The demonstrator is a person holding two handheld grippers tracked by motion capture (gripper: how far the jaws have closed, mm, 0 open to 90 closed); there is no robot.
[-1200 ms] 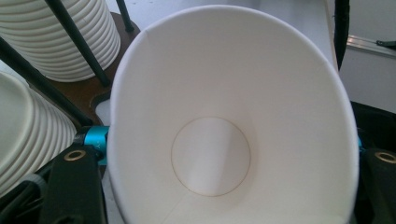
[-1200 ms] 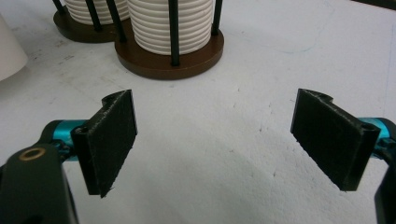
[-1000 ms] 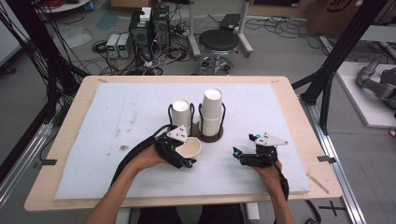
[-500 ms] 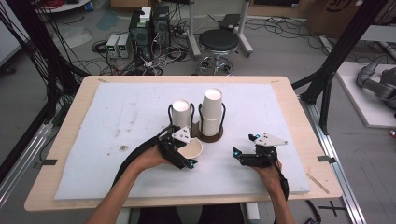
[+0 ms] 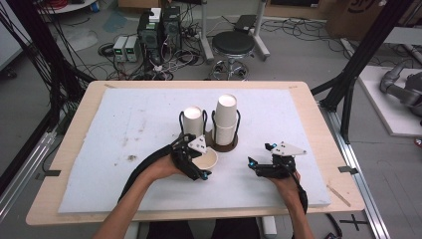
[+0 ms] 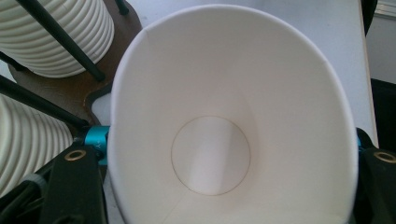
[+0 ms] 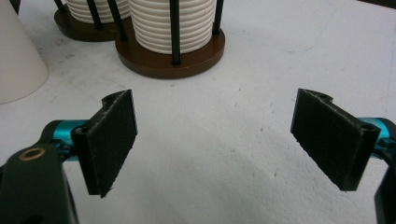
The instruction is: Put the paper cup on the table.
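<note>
The left gripper is clamped on a white paper cup, and the cup sits between its two jaws with the open mouth up. In the left gripper view the rim of the paper cup is not round any more; it is pressed into an oval. This is the first risk, in my judgement: the wall is thin, so a stronger squeeze may crease it, and a weaker one may let the cup slip out when it is lifted.

The second risk is the cup holder just beyond the jaws. Its black rods and the two ribbed cup stacks stand very near the held cup, so a careless move forward may knock a stack or catch a rod.

The right gripper has its jaws wide apart, with nothing between them, above the white foam mat.

The high view gives the whole layout: both hands, the two stacks of different height, the cup near the holder base. It does not show the deformation of the rim. The left gripper view shows that, and the empty bottom of the cup. The right gripper view shows the bare pads and the brown base of the holder ahead of them.
</note>
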